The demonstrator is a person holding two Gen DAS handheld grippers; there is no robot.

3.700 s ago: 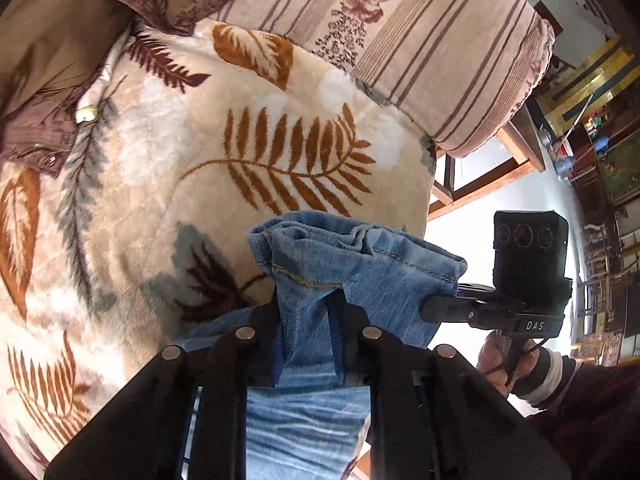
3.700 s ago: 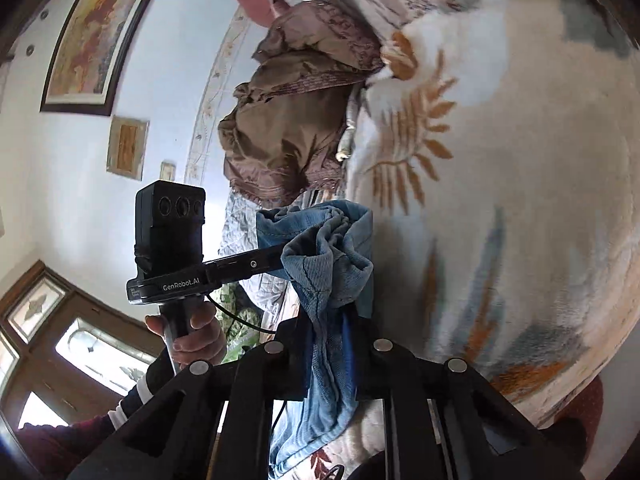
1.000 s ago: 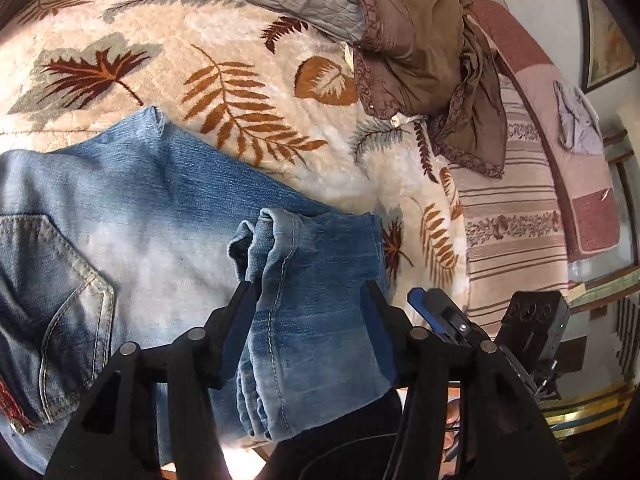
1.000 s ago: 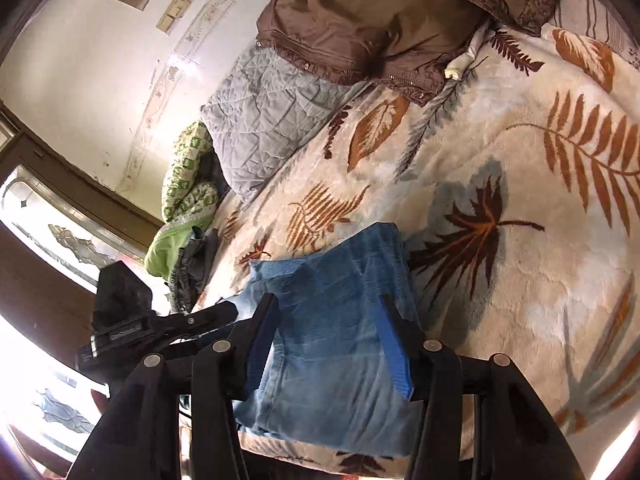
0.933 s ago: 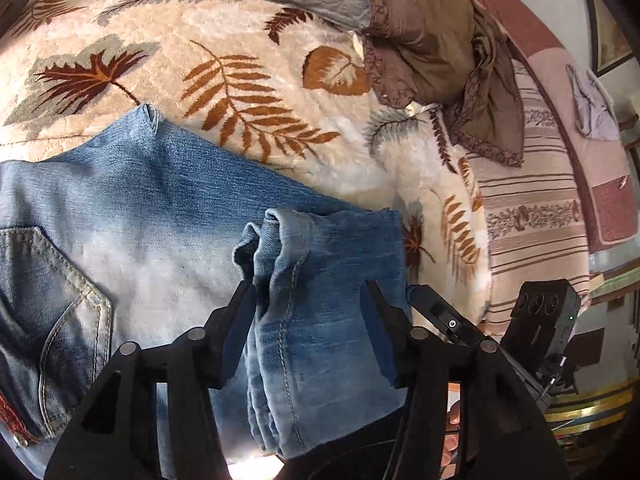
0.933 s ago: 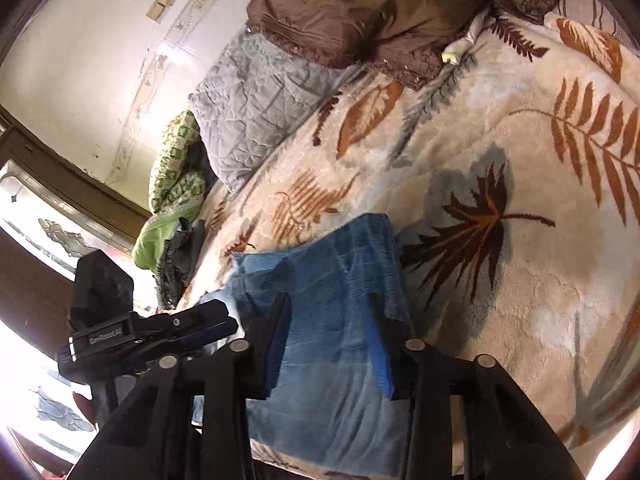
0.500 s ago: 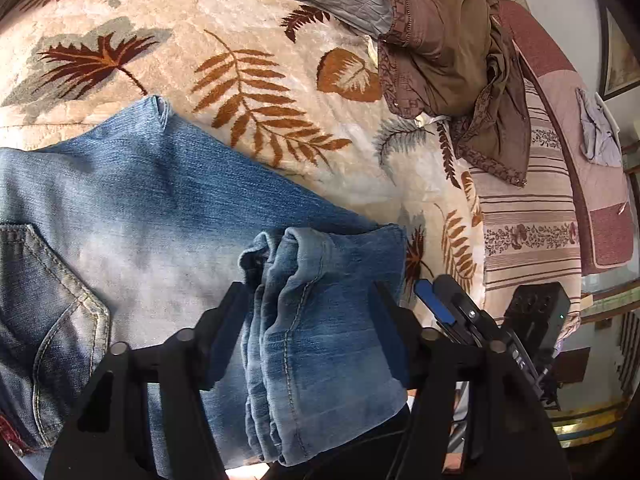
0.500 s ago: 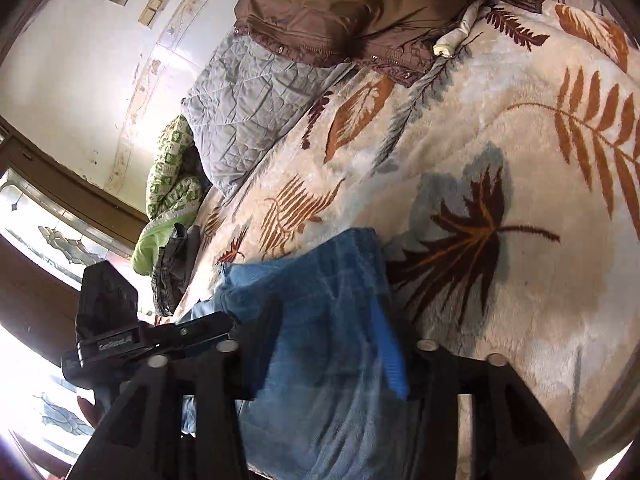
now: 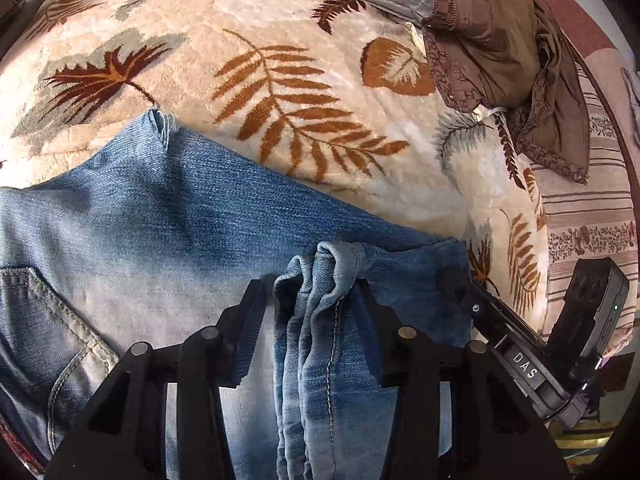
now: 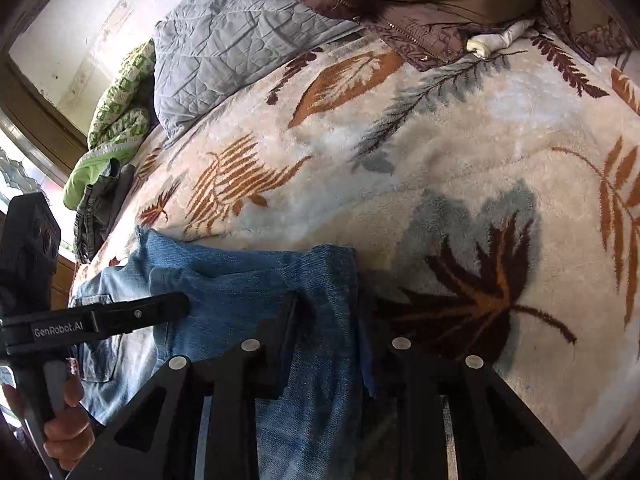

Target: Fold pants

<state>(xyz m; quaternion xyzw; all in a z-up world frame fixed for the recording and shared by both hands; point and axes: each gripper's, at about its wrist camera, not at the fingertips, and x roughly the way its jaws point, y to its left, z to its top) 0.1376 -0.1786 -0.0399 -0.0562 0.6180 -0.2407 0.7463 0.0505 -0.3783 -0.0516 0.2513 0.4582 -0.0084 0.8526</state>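
Note:
Blue jeans (image 9: pixel 168 216) lie on the leaf-patterned blanket (image 9: pixel 304 52), their leg end folded back over the seat; a back pocket (image 9: pixel 36 312) shows at the left. My left gripper (image 9: pixel 312 312) points down at that folded end. Its jaws are closing, and a bunched hem (image 9: pixel 332 264) is squeezed between the fingers. The right gripper (image 10: pixel 328 328) is closing on the same end at its far corner (image 10: pixel 332 272), with denim filling the gap between its fingers. Each gripper shows in the other's view: the right one (image 9: pixel 520 368), and the left one (image 10: pixel 100 320) held by a hand (image 10: pixel 60 428).
A brown garment heap (image 9: pixel 500 40) and a grey quilt (image 10: pixel 240 44) lie at the back of the bed. Green bedding (image 10: pixel 116 120) sits beyond the quilt. A striped cushion (image 9: pixel 588 216) runs along the bed's right edge. Open blanket (image 10: pixel 460 128) stretches beyond the jeans.
Both grippers have sunk closer to the jeans. Their jaws opened wide, then narrowed around the folded leg end, and the hem has bunched up between the left fingers.

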